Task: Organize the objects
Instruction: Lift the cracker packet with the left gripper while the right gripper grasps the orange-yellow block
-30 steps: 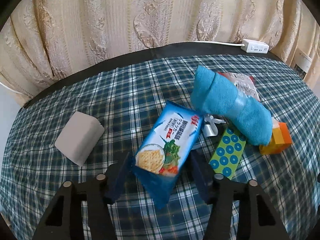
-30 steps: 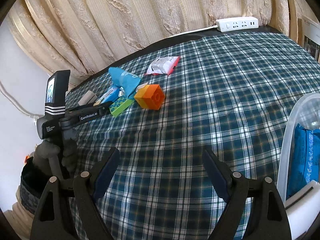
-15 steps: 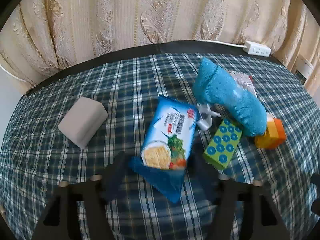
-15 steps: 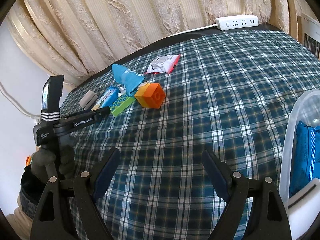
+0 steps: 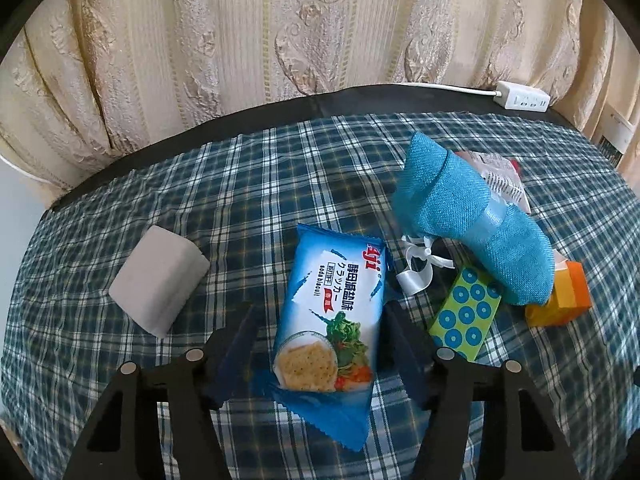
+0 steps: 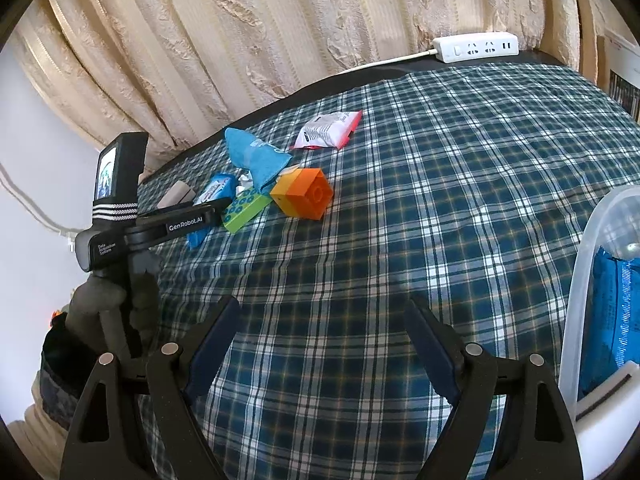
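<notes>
A blue soda-cracker packet (image 5: 334, 312) lies on the plaid tablecloth between the fingers of my left gripper (image 5: 320, 320), which is open around its near half. To its right lie a blue cloth pouch (image 5: 472, 216), a green dotted block (image 5: 466, 312) and an orange block (image 5: 560, 300). A grey block (image 5: 160, 280) lies to the left. My right gripper (image 6: 320, 320) is open and empty over bare cloth; the same pile (image 6: 260, 184) shows far off in its view.
A clear plastic bin (image 6: 600, 300) holding a blue packet stands at the right in the right wrist view. A white and red snack bag (image 6: 328, 130) lies behind the pile. A white power strip (image 6: 476, 46) sits at the back edge by the curtain.
My left gripper has moved forward, so its fingers now flank the cracker packet more closely. The right gripper has barely moved.
</notes>
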Action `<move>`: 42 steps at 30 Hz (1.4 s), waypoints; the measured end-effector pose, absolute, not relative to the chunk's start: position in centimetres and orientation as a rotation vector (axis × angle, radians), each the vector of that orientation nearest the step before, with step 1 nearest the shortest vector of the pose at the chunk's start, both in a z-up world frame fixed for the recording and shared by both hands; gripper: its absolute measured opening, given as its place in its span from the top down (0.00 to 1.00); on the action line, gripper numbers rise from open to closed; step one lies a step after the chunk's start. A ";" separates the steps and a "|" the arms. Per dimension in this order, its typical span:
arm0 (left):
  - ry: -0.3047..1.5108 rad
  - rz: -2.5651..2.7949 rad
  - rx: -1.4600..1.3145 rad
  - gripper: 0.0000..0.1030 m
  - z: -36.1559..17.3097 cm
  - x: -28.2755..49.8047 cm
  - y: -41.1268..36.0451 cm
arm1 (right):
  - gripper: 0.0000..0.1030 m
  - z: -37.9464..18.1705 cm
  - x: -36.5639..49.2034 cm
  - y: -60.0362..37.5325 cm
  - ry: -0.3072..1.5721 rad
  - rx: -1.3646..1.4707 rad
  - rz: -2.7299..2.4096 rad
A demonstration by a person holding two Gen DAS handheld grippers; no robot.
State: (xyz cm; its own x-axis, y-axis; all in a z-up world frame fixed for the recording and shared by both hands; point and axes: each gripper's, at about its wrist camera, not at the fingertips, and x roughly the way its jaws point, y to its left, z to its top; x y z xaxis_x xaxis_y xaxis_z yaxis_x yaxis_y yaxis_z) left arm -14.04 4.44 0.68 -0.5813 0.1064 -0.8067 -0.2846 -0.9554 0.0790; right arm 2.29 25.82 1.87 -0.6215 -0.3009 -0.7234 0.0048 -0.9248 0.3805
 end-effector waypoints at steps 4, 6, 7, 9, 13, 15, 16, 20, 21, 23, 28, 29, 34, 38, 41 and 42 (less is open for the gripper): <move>0.276 2.575 -1.291 0.53 0.8 -13.6 4.5 | 0.18 1.9 2.3 25.7 -0.510 1.270 -2.631; 0.277 2.576 -1.292 0.56 0.8 -13.4 4.6 | 0.18 1.9 2.2 25.5 -0.499 1.270 -2.633; 0.270 2.576 -1.295 0.56 0.8 -13.4 4.5 | 0.18 1.9 2.1 25.5 -0.496 1.271 -2.634; 0.247 2.581 -1.309 0.57 0.9 -13.2 4.2 | 0.18 2.0 2.0 25.3 -0.487 1.271 -2.637; 0.210 2.597 -1.309 0.58 1.5 -12.4 3.4 | 0.18 2.2 1.5 24.9 -0.464 1.274 -2.638; 0.194 2.606 -1.304 0.58 2.0 -11.7 3.0 | 0.18 2.2 1.0 24.7 -0.456 1.288 -2.631; 0.190 2.612 -1.302 0.58 2.2 -11.4 2.8 | 0.18 2.2 0.8 24.6 -0.448 1.296 -2.628; 0.166 2.620 -1.300 0.58 2.8 -9.9 2.3 | 0.18 2.3 -0.7 24.1 -0.405 1.314 -2.627; 0.156 2.617 -1.305 0.58 2.8 -9.6 2.2 | 0.17 2.2 -1.1 23.9 -0.395 1.318 -2.626; 0.129 2.606 -1.306 0.58 2.8 -8.8 2.1 | 0.18 2.2 -2.2 23.6 -0.378 1.329 -2.625; 0.092 2.609 -1.268 0.58 3.4 -7.1 2.2 | 0.18 1.7 -5.0 22.5 -0.314 1.350 -2.653; 0.088 2.609 -1.261 0.58 3.5 -6.9 2.2 | 0.18 1.7 -5.4 22.3 -0.301 1.346 -2.656; 0.068 2.586 -1.260 0.57 3.0 -6.6 2.2 | 0.18 1.6 -7.4 21.6 -0.269 1.336 -2.672; 0.057 2.577 -1.276 0.57 2.3 -6.8 2.0 | 0.18 1.3 -8.6 21.3 -0.210 1.327 -2.696; 0.041 2.571 -1.290 0.57 2.1 -6.8 1.8 | 0.19 1.2 -9.2 21.1 -0.186 1.318 -2.696; 0.037 2.570 -1.291 0.57 2.1 -6.8 1.7 | 0.19 1.1 -9.4 21.0 -0.177 1.314 -2.695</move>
State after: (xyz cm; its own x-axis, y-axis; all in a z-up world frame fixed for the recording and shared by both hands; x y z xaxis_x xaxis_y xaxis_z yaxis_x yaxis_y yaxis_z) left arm -6.78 1.71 2.08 -0.5688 0.2232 -0.7916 -0.2459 -0.9646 -0.0953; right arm -9.45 20.99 1.12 -0.6098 -0.1747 -0.7730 0.0719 -0.9836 0.1656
